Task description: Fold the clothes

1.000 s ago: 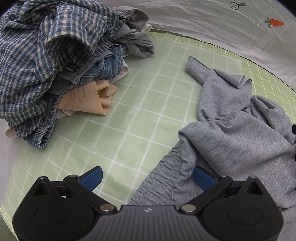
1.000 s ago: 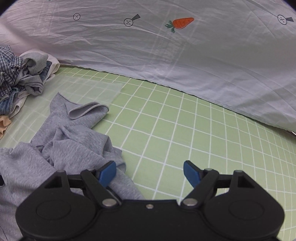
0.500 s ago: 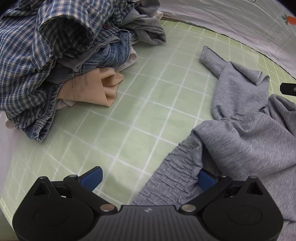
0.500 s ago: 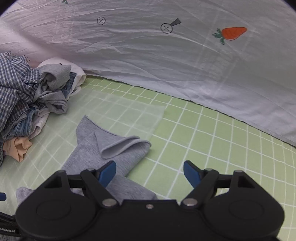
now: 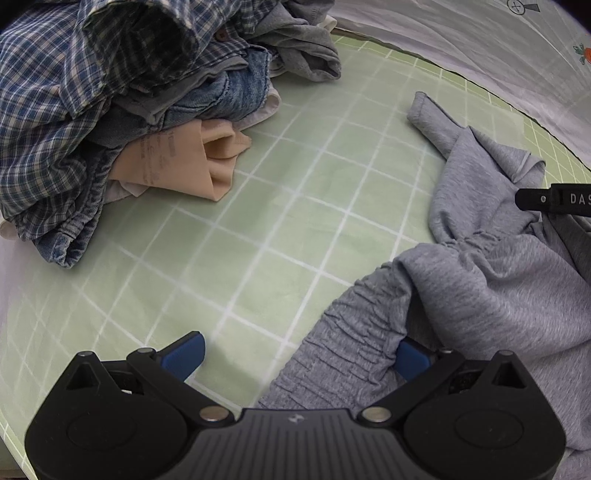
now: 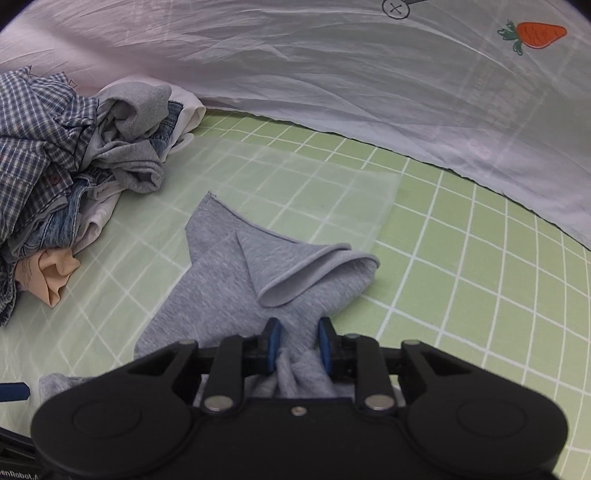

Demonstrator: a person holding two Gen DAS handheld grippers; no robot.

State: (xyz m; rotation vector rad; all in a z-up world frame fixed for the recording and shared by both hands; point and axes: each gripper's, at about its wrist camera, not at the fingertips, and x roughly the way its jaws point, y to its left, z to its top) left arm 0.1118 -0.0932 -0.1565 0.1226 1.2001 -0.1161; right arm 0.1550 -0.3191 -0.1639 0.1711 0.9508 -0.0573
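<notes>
Pinching a bunched fold of the soft, floppy grey garment (image 6: 229,295), the right gripper (image 6: 297,345) has just been closing; the left gripper (image 5: 299,356) is gaping over the ruched waistband, a firmer hold.

The garment (image 6: 236,295) is heather grey. The mat (image 6: 461,280) is pale green with a white grid. The sheet (image 6: 332,66) is white with an orange carrot (image 6: 539,35). The shirt (image 5: 48,110) is blue-and-white plaid.

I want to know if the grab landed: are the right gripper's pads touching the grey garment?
Touching. In the right wrist view the right gripper, its jaws having just been closing, pinches a bunched fold of the grey garment between both blue pads.
</notes>
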